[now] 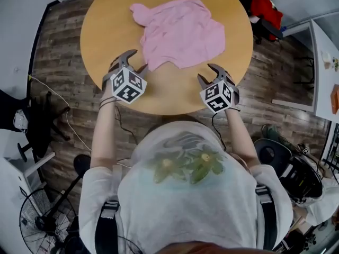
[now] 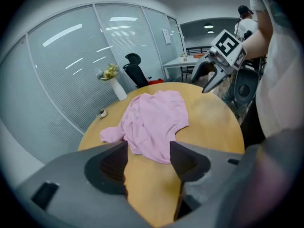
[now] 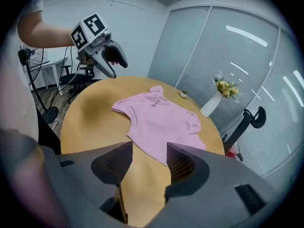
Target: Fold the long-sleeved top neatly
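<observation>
A pink long-sleeved top (image 1: 180, 33) lies loosely bunched on the round wooden table (image 1: 106, 15), its near hem toward me. My left gripper (image 1: 133, 66) hovers open just short of the top's near-left edge, nothing between its jaws. My right gripper (image 1: 207, 76) hangs open near the table's front right, a little short of the top's near-right hem. In the left gripper view the top (image 2: 152, 122) spreads ahead of the open gripper (image 2: 148, 158), with the right gripper (image 2: 209, 77) beyond. In the right gripper view the top (image 3: 161, 122) lies ahead of the open gripper (image 3: 149, 160); the left gripper (image 3: 114, 65) shows at upper left.
A white vase with flowers (image 2: 114, 82) and a small object (image 2: 102, 112) stand at the table's far side. Office chairs (image 2: 135, 70), a red item (image 1: 267, 9), a fan (image 1: 39, 216) and cables surround the table on the wooden floor.
</observation>
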Demonstrator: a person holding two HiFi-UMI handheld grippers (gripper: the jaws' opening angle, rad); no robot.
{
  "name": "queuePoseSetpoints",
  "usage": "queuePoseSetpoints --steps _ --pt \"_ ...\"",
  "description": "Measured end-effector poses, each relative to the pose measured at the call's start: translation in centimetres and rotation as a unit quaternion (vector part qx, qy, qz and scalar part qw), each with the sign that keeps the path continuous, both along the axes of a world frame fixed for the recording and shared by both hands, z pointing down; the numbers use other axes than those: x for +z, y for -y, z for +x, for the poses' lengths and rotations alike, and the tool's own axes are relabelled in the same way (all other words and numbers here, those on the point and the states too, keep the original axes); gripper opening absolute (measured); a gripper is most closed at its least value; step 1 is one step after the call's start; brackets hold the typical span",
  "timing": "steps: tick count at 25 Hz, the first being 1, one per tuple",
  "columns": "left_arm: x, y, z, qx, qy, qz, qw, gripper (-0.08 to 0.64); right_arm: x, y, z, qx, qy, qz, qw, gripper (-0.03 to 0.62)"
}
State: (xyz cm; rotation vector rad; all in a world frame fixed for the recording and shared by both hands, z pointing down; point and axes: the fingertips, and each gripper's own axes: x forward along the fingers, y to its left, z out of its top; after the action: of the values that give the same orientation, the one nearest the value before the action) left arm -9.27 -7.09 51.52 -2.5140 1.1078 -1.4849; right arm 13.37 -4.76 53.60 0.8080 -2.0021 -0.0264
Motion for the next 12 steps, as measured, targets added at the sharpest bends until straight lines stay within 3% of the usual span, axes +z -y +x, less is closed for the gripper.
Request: queuePoseSetpoints --steps 5,12 --pt "2.7 3.5 -0.5 0.048 0.065 -0.025 0.9964 0.260 2.8 2.4 0.7 -0.022 -0.014 -0.039 0.999 0.235" --pt "6.0 7.2 -0.8 0.114 0.155 -0.041 0.9805 0.260 5.9 4.8 1.6 -0.035 -0.036 -0.077 0.996 0.235"
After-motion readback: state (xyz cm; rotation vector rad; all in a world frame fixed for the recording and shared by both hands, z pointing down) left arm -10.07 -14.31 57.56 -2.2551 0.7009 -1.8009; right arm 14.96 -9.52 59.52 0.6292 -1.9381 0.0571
